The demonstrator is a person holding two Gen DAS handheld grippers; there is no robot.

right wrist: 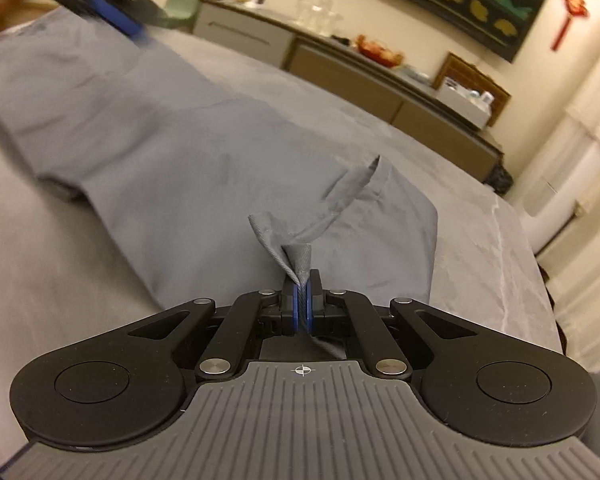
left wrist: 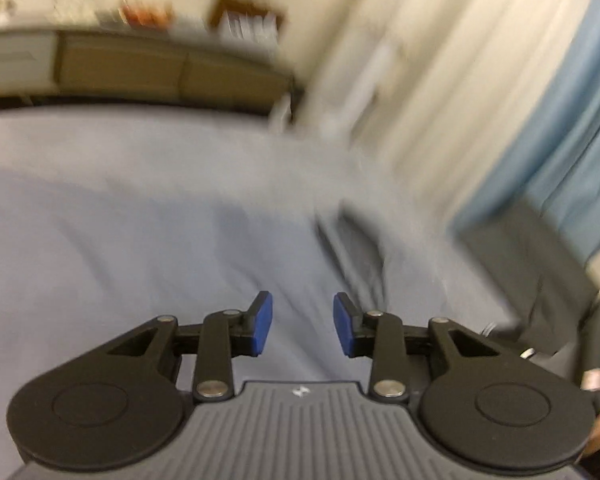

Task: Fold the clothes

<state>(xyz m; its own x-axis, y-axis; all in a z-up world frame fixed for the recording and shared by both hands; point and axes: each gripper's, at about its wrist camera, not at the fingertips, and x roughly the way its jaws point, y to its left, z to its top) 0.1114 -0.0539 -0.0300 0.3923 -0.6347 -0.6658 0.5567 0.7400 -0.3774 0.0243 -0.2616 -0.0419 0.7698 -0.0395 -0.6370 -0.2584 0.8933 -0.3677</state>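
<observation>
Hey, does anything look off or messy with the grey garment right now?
The grey garment lies mostly flat on the bed, but one hem corner is bunched and twisted where the right gripper pinches it. The left gripper is open, holding nothing.

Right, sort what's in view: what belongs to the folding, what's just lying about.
Folding:
grey garment
right gripper, shut on its hem
left gripper, open, nothing between
bed

Lying about:
sideboard
glassware
red ornament
curtain
</observation>
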